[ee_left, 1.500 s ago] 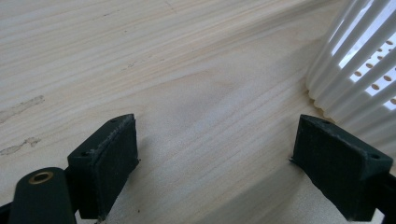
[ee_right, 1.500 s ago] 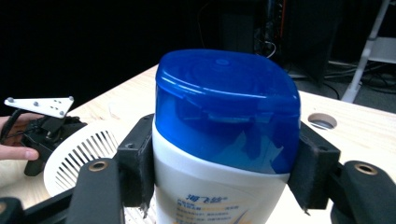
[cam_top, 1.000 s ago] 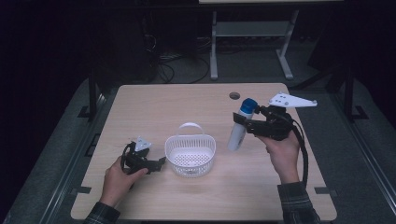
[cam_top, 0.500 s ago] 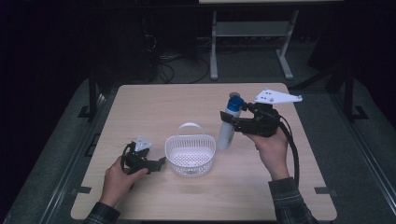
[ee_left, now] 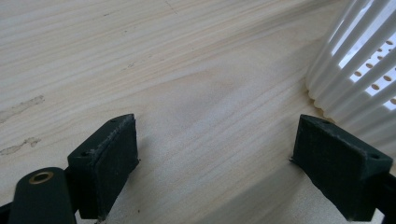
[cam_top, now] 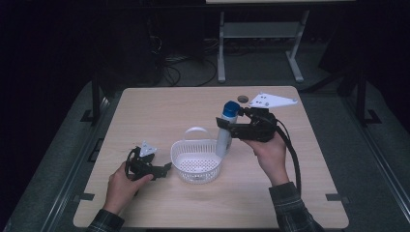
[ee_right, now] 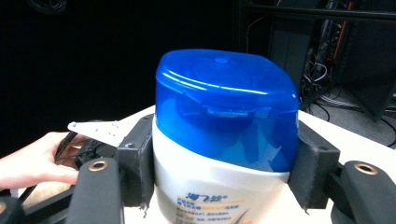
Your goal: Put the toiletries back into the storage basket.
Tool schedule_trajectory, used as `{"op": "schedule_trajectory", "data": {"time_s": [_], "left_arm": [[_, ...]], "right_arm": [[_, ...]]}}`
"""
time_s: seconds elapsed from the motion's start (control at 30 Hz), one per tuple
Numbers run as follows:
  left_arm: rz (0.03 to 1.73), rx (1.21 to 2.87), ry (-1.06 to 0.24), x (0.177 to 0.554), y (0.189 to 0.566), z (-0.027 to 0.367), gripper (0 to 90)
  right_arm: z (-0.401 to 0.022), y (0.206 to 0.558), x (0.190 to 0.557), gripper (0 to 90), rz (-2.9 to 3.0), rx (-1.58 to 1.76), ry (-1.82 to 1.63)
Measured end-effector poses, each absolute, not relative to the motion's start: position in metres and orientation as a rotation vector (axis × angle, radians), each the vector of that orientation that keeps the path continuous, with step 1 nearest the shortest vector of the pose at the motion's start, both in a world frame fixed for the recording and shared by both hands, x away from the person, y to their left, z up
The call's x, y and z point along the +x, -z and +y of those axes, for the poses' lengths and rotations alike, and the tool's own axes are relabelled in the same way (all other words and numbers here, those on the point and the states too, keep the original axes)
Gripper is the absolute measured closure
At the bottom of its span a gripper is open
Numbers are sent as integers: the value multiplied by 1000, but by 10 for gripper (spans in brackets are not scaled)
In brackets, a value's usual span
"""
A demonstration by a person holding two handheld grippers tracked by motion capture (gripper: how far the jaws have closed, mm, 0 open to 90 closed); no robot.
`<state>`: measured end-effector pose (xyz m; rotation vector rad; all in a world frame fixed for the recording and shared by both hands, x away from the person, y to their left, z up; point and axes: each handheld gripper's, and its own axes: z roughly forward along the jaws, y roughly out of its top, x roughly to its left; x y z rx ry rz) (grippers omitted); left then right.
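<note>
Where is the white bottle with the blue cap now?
In the high view, the bottle is held upright in the right gripper, just right of the white basket.

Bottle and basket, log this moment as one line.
right gripper: shut on bottle, upright, at basket rim | left gripper: open, on table beside basket

Bare table (cam_top: 159, 116) is being left free behind and beside the basket (cam_top: 197, 162). The basket's right rim is being crowded by the held bottle (cam_top: 225, 130), its left side by the left gripper (cam_top: 162, 170).
</note>
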<state>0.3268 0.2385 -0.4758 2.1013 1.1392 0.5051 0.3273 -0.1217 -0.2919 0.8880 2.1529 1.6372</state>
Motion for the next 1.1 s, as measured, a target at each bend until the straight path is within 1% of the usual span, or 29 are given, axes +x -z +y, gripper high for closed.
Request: {"op": "schedule_trajectory", "data": {"time_s": [0.53, 1.1], "left_arm": [[1139, 2101, -505, 327, 476, 238, 131], [1140, 2101, -505, 327, 476, 238, 131]], "right_arm": [[-100, 303, 328, 352, 2204, 850, -1624], [-84, 329, 331, 351, 2276, 854, -1564]]}}
